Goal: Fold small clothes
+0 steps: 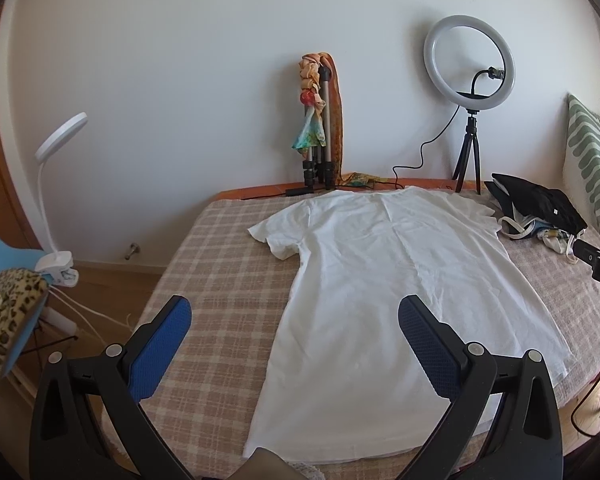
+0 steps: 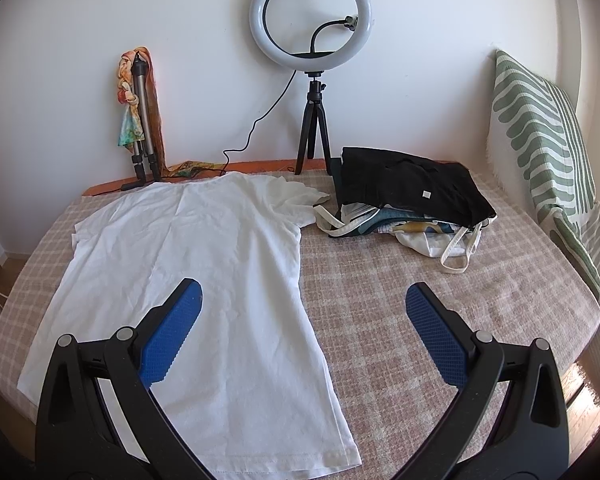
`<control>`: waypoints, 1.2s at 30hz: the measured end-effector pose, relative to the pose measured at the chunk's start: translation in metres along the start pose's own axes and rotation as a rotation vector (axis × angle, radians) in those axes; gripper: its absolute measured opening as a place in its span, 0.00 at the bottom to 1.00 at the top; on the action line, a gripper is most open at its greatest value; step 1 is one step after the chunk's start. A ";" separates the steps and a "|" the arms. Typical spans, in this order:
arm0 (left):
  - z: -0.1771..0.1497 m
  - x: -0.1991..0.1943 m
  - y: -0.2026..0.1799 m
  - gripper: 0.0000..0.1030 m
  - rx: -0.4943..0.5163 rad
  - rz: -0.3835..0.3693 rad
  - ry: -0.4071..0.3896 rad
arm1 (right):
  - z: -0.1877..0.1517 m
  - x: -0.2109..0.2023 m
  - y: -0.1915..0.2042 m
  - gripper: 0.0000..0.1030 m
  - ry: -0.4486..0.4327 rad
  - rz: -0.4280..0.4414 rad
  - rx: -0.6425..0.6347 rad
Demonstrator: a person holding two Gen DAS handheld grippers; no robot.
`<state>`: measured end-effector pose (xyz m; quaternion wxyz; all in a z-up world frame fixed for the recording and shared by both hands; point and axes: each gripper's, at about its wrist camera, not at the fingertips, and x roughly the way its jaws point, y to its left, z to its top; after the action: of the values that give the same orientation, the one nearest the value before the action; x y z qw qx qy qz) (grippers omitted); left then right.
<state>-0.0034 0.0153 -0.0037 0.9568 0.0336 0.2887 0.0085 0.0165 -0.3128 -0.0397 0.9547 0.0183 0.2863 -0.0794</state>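
A white T-shirt (image 1: pixel 384 280) lies flat and spread out on the checked bed cover (image 1: pixel 220 264), collar toward the far wall, hem toward me. It also shows in the right wrist view (image 2: pixel 204 280). My left gripper (image 1: pixel 296 316) is open and empty, held above the shirt's left hem side. My right gripper (image 2: pixel 304 300) is open and empty, above the shirt's right edge near the hem. The tip of the right gripper (image 1: pixel 596 260) shows at the right edge of the left wrist view.
A pile of folded clothes with a black garment on top (image 2: pixel 412 196) sits at the far right of the bed. A ring light on a tripod (image 2: pixel 312 28) and a folded tripod with scarves (image 2: pixel 140 112) stand by the wall. A green striped pillow (image 2: pixel 540 128) leans at right. A clip lamp (image 1: pixel 56 200) stands at left.
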 end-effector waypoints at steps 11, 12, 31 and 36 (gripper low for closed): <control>0.001 0.000 0.000 1.00 -0.001 -0.002 0.002 | 0.000 0.003 0.001 1.00 -0.003 0.000 0.000; 0.001 0.000 0.000 1.00 -0.001 -0.001 0.002 | -0.001 0.003 0.001 1.00 -0.002 0.000 -0.001; 0.002 0.003 0.006 1.00 0.000 -0.002 0.003 | -0.001 0.003 0.002 1.00 -0.002 -0.002 -0.004; 0.000 0.003 0.005 1.00 0.002 -0.017 0.008 | -0.001 0.003 0.003 1.00 -0.002 -0.003 -0.007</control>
<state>-0.0007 0.0207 -0.0050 0.9557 0.0318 0.2928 0.0002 0.0193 -0.3103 -0.0421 0.9549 0.0144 0.2856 -0.0797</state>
